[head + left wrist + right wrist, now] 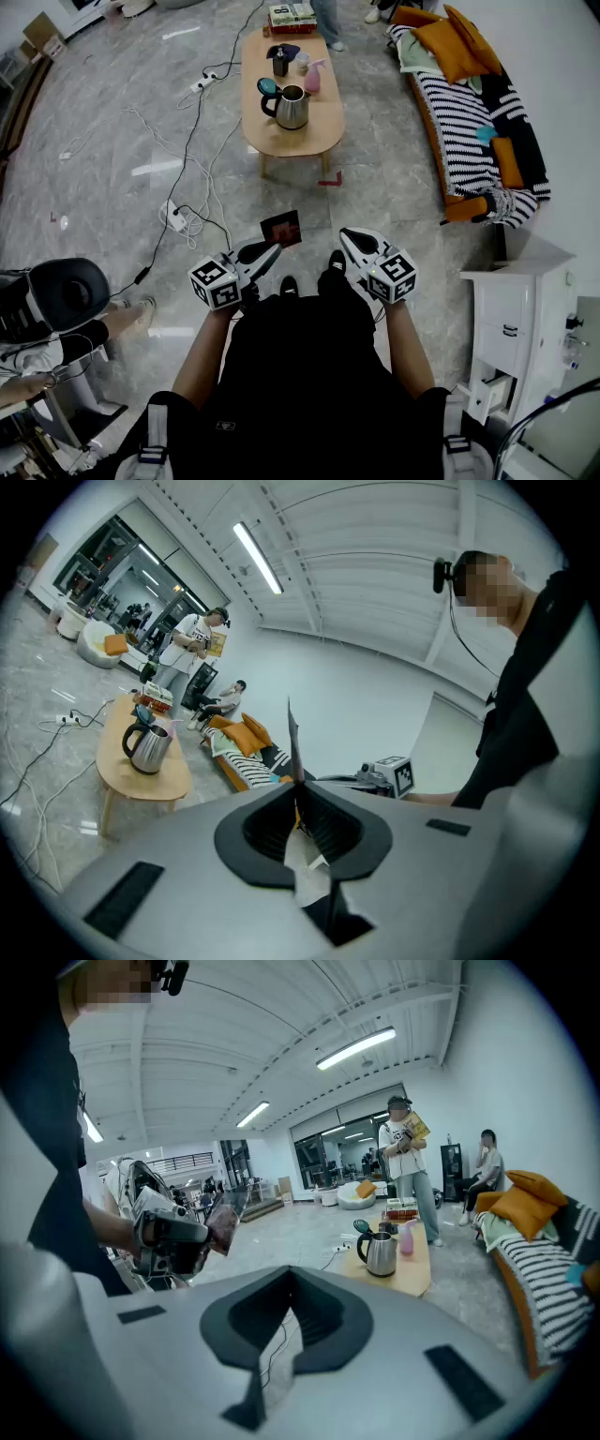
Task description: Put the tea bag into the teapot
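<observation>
1. Left tool: held low in front of the person's body over the grey marble-pattern floor. Its jaws are closed on a dark red square foil tea bag packet. In the left gripper view the packet stands edge-on, pinched between the black pads and rising above them.
2. Right tool: held just to the right of the left tool, level with it. In the right gripper view its jaws meet at their tips with nothing between them.
3. Stainless-steel teapot with a black handle: it stands upright on the oval light-wood table, far ahead of both tools and well apart from them. Its teal lid is tipped open.
4. Pink bottle: it stands on the same table, just beyond the teapot.
5. Sofa with a black-and-white striped cover and orange cushions: it stands to the right of the table.
</observation>
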